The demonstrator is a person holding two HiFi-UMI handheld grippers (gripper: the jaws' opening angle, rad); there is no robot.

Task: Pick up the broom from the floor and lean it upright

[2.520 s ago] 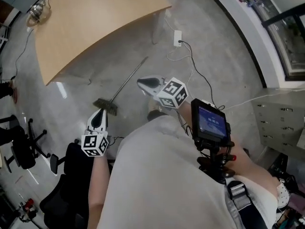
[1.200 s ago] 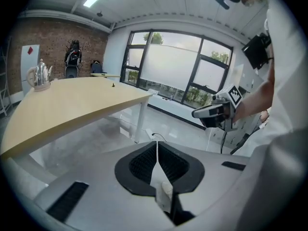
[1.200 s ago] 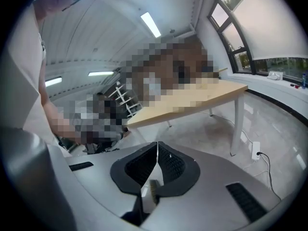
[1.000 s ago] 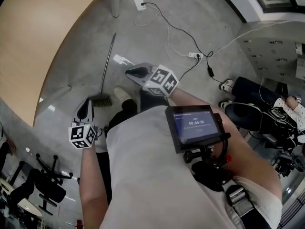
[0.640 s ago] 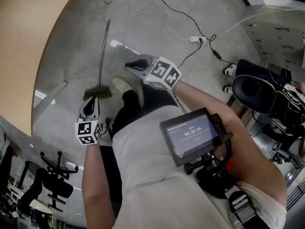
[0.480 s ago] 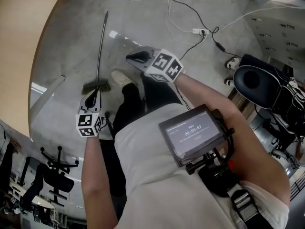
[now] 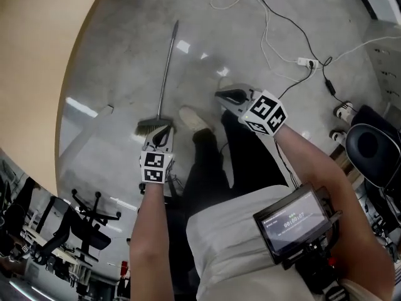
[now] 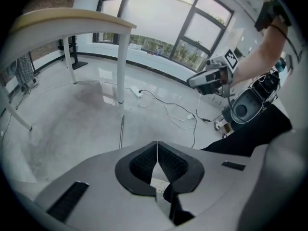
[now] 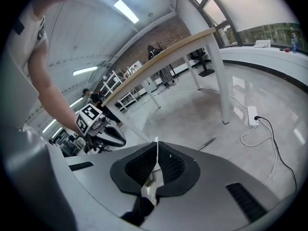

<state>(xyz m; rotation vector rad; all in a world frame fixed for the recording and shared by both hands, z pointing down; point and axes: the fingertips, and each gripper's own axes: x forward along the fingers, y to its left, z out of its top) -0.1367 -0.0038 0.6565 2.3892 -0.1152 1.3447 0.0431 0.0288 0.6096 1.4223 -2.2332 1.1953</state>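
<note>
I see the broom (image 7: 166,74) lying flat on the floor (image 7: 119,61). Its brush end is nearest me and its handle runs away alongside the table (image 7: 37,55).

My left gripper (image 7: 161,132) hangs just beside the brush end, but I cannot tell whether it touches. Its 2 jaws are pressed together with nothing between them. My right gripper (image 7: 220,95) is well apart from the broom, beyond my shoe (image 7: 193,118). Its jaws are likewise closed on nothing.

Only the head view shows the brush end and the screen (image 7: 291,221) on my chest. The left gripper view shows just the far part of the handle, plus the windows (image 8: 159,18). Only the right gripper view shows the ceiling lights (image 9: 126,11).
</note>
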